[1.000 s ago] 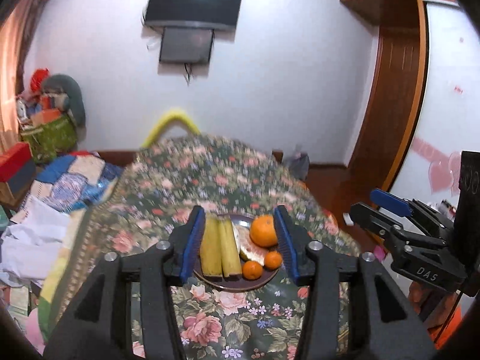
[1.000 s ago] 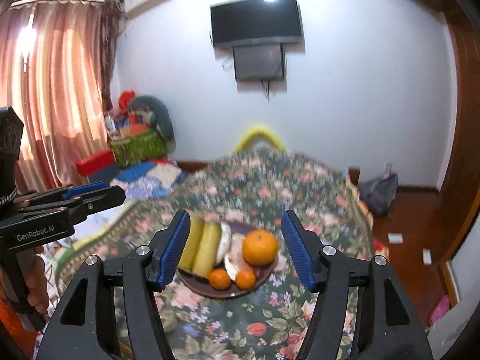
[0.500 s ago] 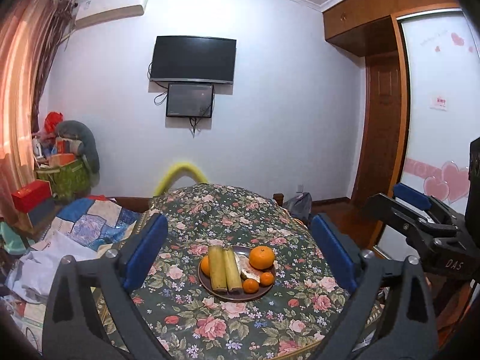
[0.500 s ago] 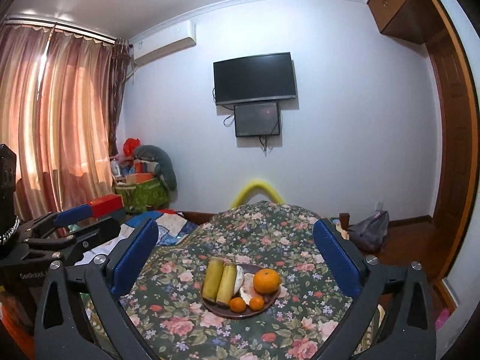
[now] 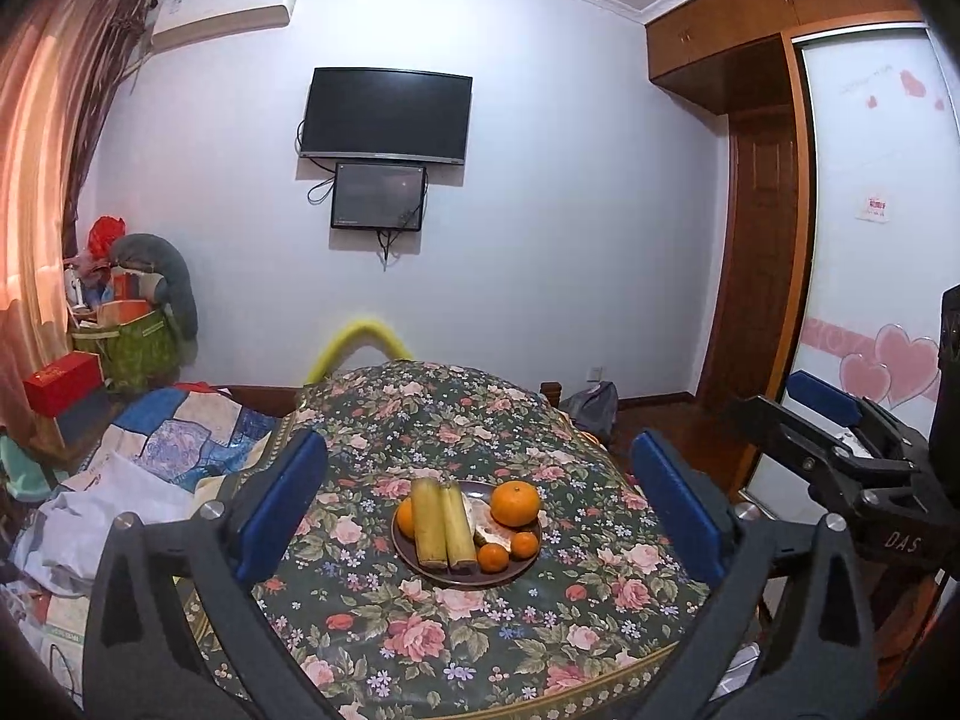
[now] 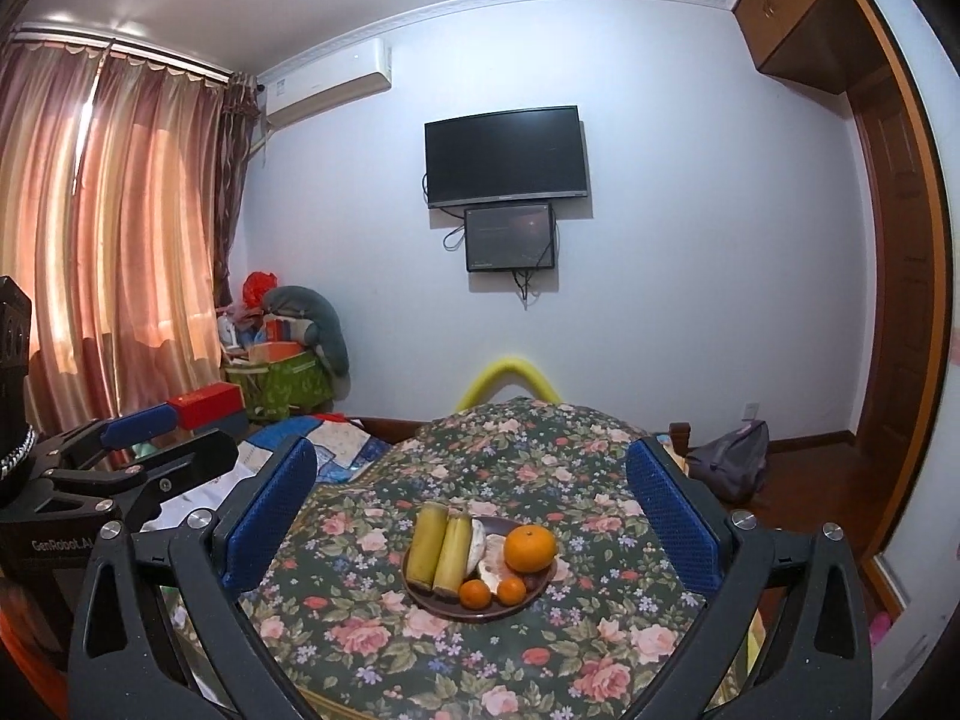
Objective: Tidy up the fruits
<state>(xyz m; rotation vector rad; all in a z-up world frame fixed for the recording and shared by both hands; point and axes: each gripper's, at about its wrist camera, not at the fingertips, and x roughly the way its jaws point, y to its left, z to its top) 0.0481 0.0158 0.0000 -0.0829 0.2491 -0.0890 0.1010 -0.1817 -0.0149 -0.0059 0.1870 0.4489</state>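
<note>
A dark round plate (image 5: pixel 420 567) sits on a floral-covered table (image 5: pixel 456 648). It holds two yellow-green cane pieces (image 5: pixel 443 525), a large orange (image 5: pixel 515 503), small oranges (image 5: pixel 493 558) and pale pomelo pieces (image 5: pixel 489 534). The plate also shows in the right wrist view (image 6: pixel 474 612), with the large orange (image 6: pixel 529 548). My left gripper (image 5: pixel 480 510) is open wide and empty, held back from the plate. My right gripper (image 6: pixel 471 516) is open wide and empty too. Each gripper shows at the edge of the other's view.
A bed with a patchwork quilt (image 5: pixel 180 438) and clothes lies left of the table. A TV (image 5: pixel 386 116) hangs on the far wall. A wooden door (image 5: pixel 756 276) and a bag (image 5: pixel 591 408) are at the right. Curtains (image 6: pixel 108 228) and boxes are at the left.
Both grippers have opened from partly closed to wide open. Both pulled back and rose, so the plate looks smaller and farther.
</note>
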